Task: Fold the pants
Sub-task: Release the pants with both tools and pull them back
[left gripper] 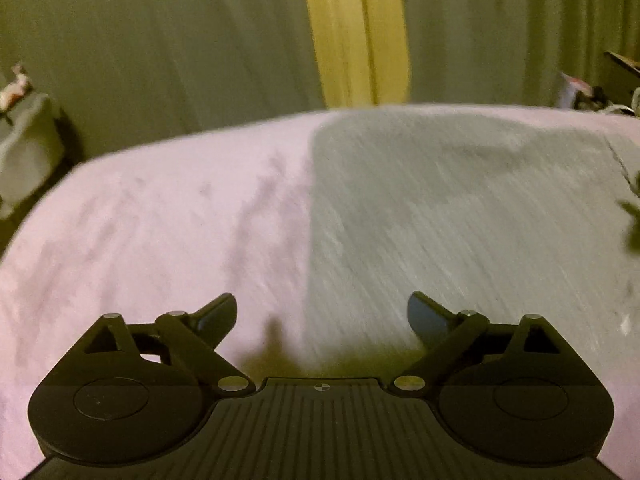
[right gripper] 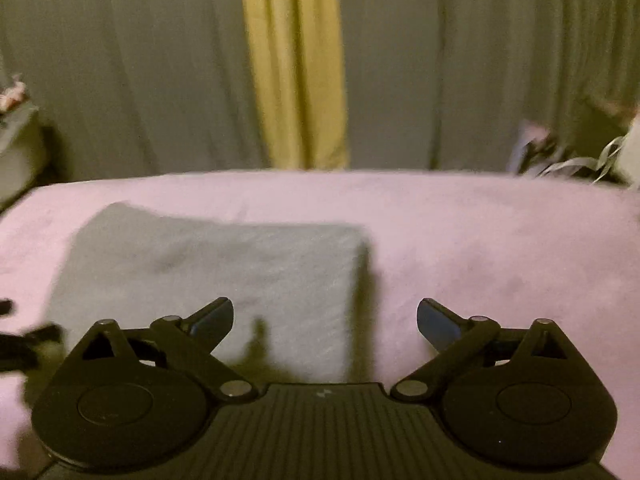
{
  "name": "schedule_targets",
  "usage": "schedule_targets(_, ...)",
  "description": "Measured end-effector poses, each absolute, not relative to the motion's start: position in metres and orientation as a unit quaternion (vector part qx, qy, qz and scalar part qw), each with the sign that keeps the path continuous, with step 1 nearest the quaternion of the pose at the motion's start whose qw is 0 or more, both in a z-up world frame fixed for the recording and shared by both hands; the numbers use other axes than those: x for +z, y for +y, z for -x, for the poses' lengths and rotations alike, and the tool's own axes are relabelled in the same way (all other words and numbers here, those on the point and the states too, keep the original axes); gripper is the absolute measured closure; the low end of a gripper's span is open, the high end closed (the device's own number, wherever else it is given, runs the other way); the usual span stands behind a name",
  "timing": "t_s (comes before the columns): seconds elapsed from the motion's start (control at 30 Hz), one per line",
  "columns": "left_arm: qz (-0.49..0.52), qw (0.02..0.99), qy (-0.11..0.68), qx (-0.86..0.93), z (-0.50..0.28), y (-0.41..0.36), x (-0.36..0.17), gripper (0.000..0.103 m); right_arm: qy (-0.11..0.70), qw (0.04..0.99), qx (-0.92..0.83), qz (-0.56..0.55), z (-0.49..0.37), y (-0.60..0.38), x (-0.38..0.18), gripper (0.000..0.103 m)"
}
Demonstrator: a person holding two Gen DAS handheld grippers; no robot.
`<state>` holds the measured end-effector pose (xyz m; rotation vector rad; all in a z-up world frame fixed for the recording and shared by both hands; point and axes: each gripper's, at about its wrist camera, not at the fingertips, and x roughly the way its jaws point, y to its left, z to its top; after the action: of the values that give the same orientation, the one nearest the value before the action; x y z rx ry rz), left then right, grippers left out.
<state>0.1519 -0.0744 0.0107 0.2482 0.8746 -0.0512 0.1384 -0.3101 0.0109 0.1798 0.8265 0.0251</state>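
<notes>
Your left gripper (left gripper: pixel 320 316) and right gripper (right gripper: pixel 325 320) hang with fingers spread wide, pinching nothing. The gray pants (right gripper: pixel 216 280), folded into a block, lie on the pink bed cover (right gripper: pixel 500 248), right edge squared off, with bare cover to the right and toward the far curtain (right gripper: pixel 294 64).

The pink bedcover (right gripper: pixel 500 248) lies bare right of the folded pants (right gripper: pixel 216 264), while clutter (right gripper: pixel 568 156) crowds the far right corner and curtains (right gripper: pixel 440 60) close the far edge.
</notes>
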Motion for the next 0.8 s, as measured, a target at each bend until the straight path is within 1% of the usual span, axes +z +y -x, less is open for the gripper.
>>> schedule_targets(0.07, -0.125, 0.903, 0.412, -0.013, -0.143, -0.077, 0.004, 0.007, 0.416, 0.908, 0.008, -0.049, -0.133, -0.293, 0.003, 0.005)
schedule_targets(0.17, -0.098, 0.903, 0.418, -0.016, -0.142, -0.073, 0.004, 0.007, 0.439, 0.897, -0.018, 0.045, -0.126, -0.278, -0.018, 0.005)
schedule_targets(0.23, -0.086, 0.898, 0.430, -0.022, -0.144, -0.061, 0.000, 0.006, 0.429, 0.900, -0.004, 0.081, -0.115, -0.275, -0.026, 0.005)
schedule_targets(0.3, -0.078, 0.898, 0.433, -0.020, -0.140, -0.054, 0.002, 0.006, 0.428, 0.901, -0.003, 0.073, -0.109, -0.278, -0.023, 0.005)
schedule_targets(0.37, -0.071, 0.897, 0.437, -0.017, -0.135, -0.047, 0.004, 0.006, 0.439, 0.898, -0.011, 0.040, -0.107, -0.283, -0.014, 0.005)
schedule_targets(0.43, -0.056, 0.898, 0.436, -0.020, -0.128, -0.044, 0.005, 0.006, 0.433, 0.901, -0.008, 0.014, -0.101, -0.286, -0.011, 0.005)
schedule_targets(0.5, -0.043, 0.897, 0.439, -0.019, -0.123, -0.042, 0.003, 0.006, 0.422, 0.906, -0.001, 0.012, -0.088, -0.287, -0.014, 0.005)
schedule_targets(0.6, -0.028, 0.897, 0.441, -0.007, -0.122, -0.039, -0.001, 0.005, 0.431, 0.902, 0.001, 0.016, -0.086, -0.287, -0.027, 0.005)
schedule_targets(0.7, -0.019, 0.894, 0.448, 0.006, -0.118, -0.038, 0.002, 0.005, 0.447, 0.894, -0.018, -0.031, -0.092, -0.295, -0.029, 0.005)
schedule_targets(0.8, -0.004, 0.892, 0.452, 0.021, -0.105, -0.036, 0.009, 0.005, 0.424, 0.902, -0.039, -0.063, -0.074, -0.294, -0.015, 0.005)
